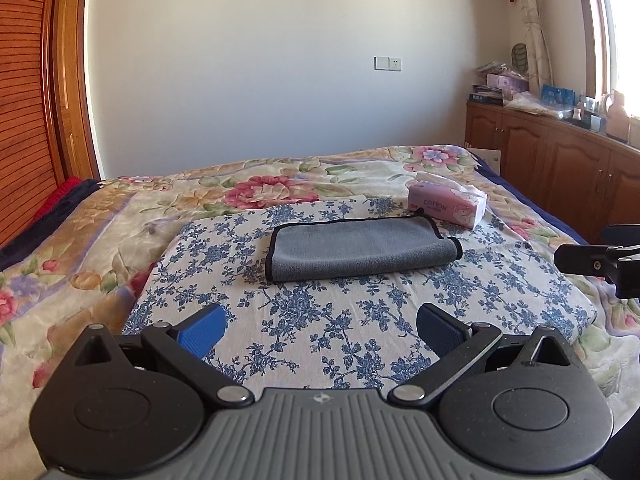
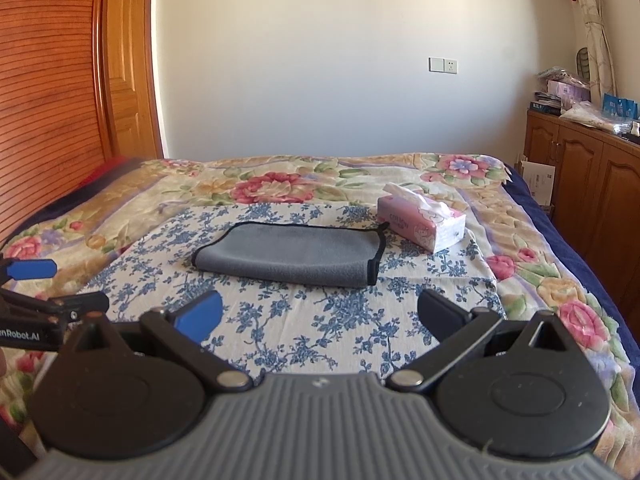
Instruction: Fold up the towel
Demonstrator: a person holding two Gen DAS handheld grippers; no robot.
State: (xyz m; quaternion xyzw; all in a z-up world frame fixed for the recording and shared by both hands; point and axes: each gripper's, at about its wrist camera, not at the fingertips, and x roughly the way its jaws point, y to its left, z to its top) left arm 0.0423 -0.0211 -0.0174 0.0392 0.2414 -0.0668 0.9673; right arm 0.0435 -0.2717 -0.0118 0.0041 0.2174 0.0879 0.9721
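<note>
A grey towel (image 1: 360, 250) with black trim lies folded on a blue-flowered white cloth (image 1: 304, 320) spread on the bed; it also shows in the right wrist view (image 2: 292, 254). My left gripper (image 1: 320, 326) is open and empty, held above the cloth short of the towel's near edge. My right gripper (image 2: 320, 314) is open and empty, also short of the towel and a little right of it. The right gripper's tip (image 1: 596, 262) shows at the left wrist view's right edge. The left gripper (image 2: 36, 288) shows at the right wrist view's left edge.
A pink tissue pack (image 1: 448, 202) lies just beyond the towel's far right corner, also in the right wrist view (image 2: 420, 222). A floral bedspread (image 1: 80, 248) covers the bed. Wooden cabinets (image 1: 560, 152) with clutter stand at right, a wooden wardrobe (image 1: 28, 120) at left.
</note>
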